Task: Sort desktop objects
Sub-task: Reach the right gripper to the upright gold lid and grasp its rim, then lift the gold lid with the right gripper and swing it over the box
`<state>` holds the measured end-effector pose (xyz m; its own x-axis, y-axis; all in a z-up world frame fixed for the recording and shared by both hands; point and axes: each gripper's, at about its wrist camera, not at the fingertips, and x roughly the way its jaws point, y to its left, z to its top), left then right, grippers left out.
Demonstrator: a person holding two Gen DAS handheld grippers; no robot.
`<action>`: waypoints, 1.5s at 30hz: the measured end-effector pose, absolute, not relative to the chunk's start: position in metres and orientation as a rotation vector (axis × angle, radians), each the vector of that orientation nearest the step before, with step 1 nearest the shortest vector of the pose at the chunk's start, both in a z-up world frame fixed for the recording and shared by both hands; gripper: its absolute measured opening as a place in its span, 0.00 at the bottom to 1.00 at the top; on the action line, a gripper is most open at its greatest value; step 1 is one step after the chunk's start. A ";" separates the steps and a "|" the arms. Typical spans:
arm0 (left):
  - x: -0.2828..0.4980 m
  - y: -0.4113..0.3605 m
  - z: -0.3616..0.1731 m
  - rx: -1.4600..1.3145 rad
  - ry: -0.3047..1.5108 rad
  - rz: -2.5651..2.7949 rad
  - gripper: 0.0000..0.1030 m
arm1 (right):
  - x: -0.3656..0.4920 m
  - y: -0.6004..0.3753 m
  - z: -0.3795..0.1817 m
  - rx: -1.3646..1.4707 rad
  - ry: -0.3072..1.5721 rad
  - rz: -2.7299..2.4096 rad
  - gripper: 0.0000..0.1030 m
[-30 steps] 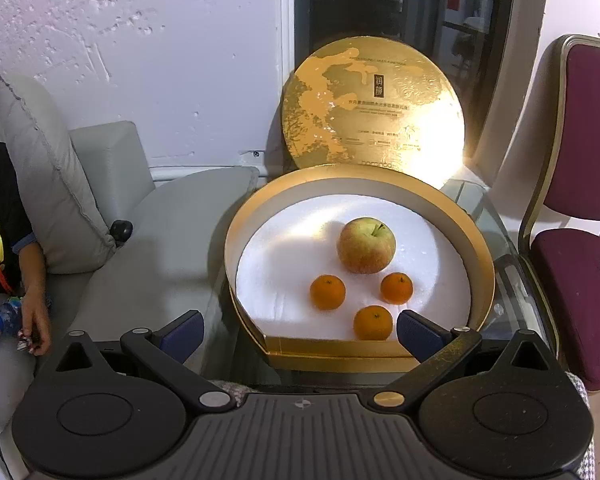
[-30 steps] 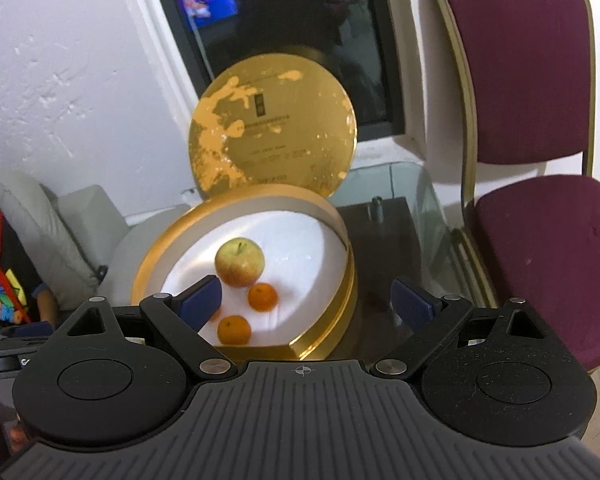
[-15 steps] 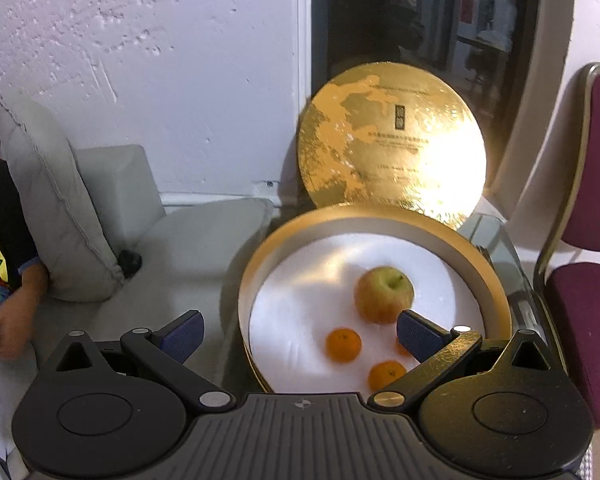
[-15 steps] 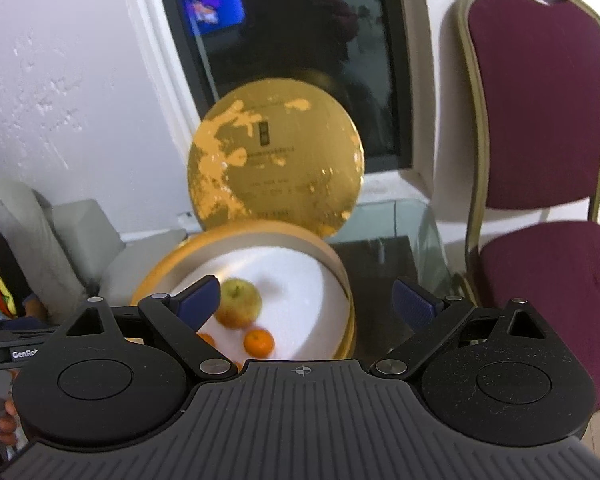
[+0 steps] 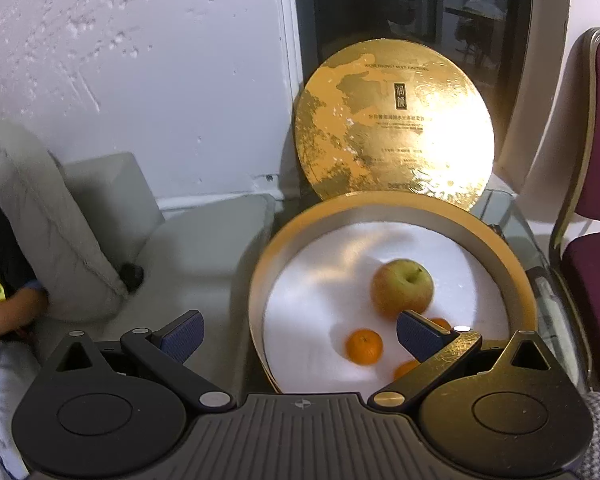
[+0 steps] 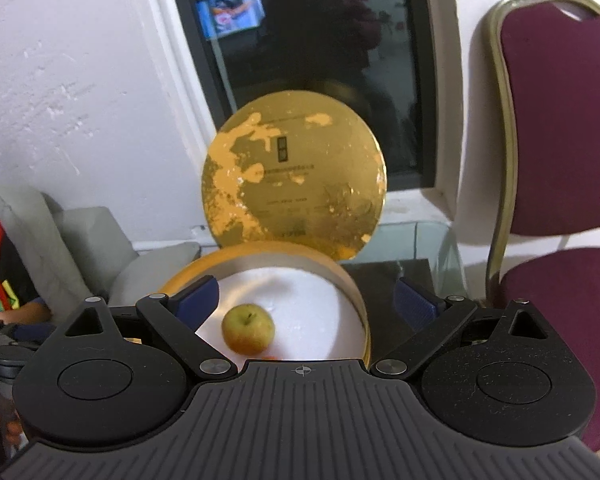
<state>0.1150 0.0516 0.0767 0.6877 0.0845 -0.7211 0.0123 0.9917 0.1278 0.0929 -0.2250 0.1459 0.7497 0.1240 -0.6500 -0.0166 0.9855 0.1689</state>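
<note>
- We are holding our left gripper [image 5: 298, 330] and right gripper [image 6: 306, 302] wide apart, with nothing in them.
- The apple [image 5: 402, 288] and small oranges [image 5: 364, 346] are sitting in the round gold box [image 5: 516, 272], so they are not rolling away.
- The gold lid [image 5: 394, 136] is leaning on the window behind, leaving the box open.

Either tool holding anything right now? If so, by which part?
Nothing held. Left tool and right tool are both open and empty; the apple and oranges sit loose in the round gold box.
</note>
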 end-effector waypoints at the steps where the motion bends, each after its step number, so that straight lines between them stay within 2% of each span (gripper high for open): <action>1: 0.120 0.052 0.078 0.137 0.811 0.039 0.99 | 0.098 -0.226 0.147 0.148 0.711 0.074 0.96; 10: 0.178 0.066 0.094 0.250 0.782 0.017 0.99 | 0.169 -0.244 0.164 0.135 0.611 0.057 0.99; 17: 0.263 0.085 0.067 0.175 0.772 0.038 0.99 | 0.244 -0.257 0.153 0.153 0.564 0.056 1.00; 30: 0.397 0.117 -0.020 -0.246 0.675 -0.042 0.98 | 0.383 -0.302 0.032 0.230 0.444 -0.005 1.00; 35: 0.419 0.117 -0.045 -0.318 0.633 -0.108 0.98 | 0.417 -0.309 -0.006 0.266 0.472 0.029 1.00; 45: 0.437 0.093 -0.066 -0.321 0.580 -0.154 0.98 | 0.451 -0.312 -0.043 0.350 0.487 0.084 0.99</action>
